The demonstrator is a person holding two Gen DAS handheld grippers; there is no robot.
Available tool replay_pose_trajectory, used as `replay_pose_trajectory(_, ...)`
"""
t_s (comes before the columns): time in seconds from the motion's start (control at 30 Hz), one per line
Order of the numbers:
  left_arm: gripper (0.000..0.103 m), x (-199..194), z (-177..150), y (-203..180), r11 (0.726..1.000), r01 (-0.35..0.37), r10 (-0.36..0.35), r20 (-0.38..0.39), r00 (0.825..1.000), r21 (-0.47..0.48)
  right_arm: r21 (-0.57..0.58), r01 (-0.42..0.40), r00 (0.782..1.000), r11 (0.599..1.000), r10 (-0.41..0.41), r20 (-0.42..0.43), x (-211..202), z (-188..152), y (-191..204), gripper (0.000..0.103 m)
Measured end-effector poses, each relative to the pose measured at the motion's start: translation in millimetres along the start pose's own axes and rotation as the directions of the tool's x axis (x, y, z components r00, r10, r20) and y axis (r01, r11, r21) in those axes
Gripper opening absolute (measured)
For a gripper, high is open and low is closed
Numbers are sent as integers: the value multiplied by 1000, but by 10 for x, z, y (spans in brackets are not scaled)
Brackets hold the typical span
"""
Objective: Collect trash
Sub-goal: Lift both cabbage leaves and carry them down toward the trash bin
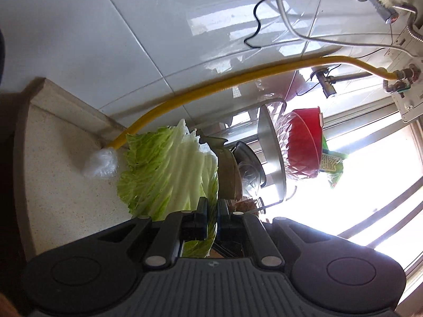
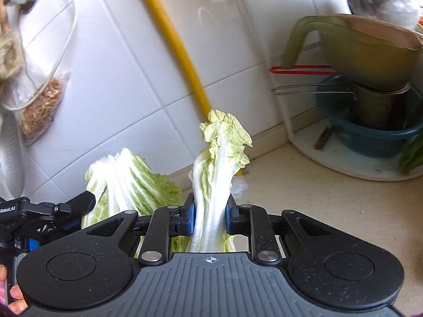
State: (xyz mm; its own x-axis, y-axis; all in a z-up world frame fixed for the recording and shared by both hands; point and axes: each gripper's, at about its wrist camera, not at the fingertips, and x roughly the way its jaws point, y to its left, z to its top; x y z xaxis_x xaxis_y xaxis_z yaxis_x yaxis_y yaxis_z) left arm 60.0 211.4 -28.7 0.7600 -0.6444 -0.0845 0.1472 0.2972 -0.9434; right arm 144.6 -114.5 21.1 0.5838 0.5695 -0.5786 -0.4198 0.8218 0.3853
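My left gripper (image 1: 211,211) is shut on a broad green-and-white cabbage leaf (image 1: 169,174) and holds it above the beige counter (image 1: 60,185). The same leaf (image 2: 124,182) and the left gripper (image 2: 76,211) show at the lower left of the right wrist view. My right gripper (image 2: 210,211) is shut on a narrower cabbage leaf (image 2: 219,169) with a thick white stalk, standing upright between the pads. A crumpled clear plastic wad (image 1: 101,162) lies on the counter by the wall, at the foot of the yellow hose.
A yellow hose (image 2: 171,39) runs up the white tiled wall (image 2: 119,66). At the right, stacked bowls and a green jug (image 2: 370,55) stand on a white tray (image 2: 343,163). A bag of dried food (image 2: 39,108) hangs at the left. Cables and a tap (image 1: 375,2) are on the wall.
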Motion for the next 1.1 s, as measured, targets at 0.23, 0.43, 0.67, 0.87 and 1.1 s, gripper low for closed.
replay_pose_trajectory(0.23,4,-610,39,-78,999,-28,25,97,995,25,-65,-98,994,993,95,-57,214,-88,568,27)
replay_pose_trajectory(0.43,4,-1095,-7,-76,997,-70,65,164,984,24,-105,-190,978,976,178,-111,360,-230,1059,27)
replay_pose_trajectory(0.67,4,-1559,-62,-35,994,-109,102,216,971,20,-122,-270,952,955,247,-179,498,-480,1513,27)
replay_pose_trajectory(0.87,4,-1812,-77,-24,991,-129,121,233,965,19,-124,-314,933,941,282,-221,568,-656,1812,27)
replay_pose_trajectory(1.1,4,-2104,-41,76,990,-143,139,257,956,0,-114,-320,929,940,288,-232,631,-760,2000,27)
